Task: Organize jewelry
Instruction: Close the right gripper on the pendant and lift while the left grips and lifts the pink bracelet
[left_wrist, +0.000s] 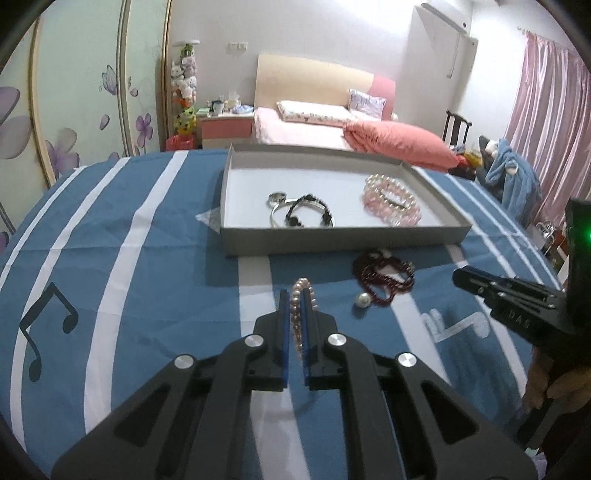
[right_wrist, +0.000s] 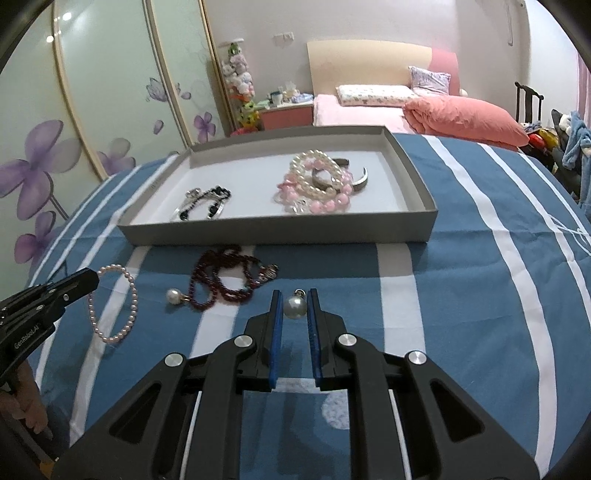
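My left gripper (left_wrist: 294, 295) is shut on a small pink pearl bracelet (left_wrist: 300, 314), which hangs from its tips just above the cloth; the right wrist view shows the bracelet (right_wrist: 122, 299) dangling there. My right gripper (right_wrist: 294, 295) is shut on a large pearl earring (right_wrist: 294, 306). A second pearl earring (right_wrist: 173, 295) and a dark red bead necklace (right_wrist: 225, 277) lie on the cloth between the grippers. Behind them stands a grey tray (right_wrist: 280, 229) holding a black bead bracelet with a silver bangle (right_wrist: 205, 206) and a pile of pink and white bead bracelets (right_wrist: 317, 181).
The table wears a blue cloth with white stripes (right_wrist: 461, 277). Beyond the table are a bed with a pink quilt (right_wrist: 461, 118), a flowered wardrobe (right_wrist: 55, 147) on the left and a chair with clothes (left_wrist: 513, 173) at the right.
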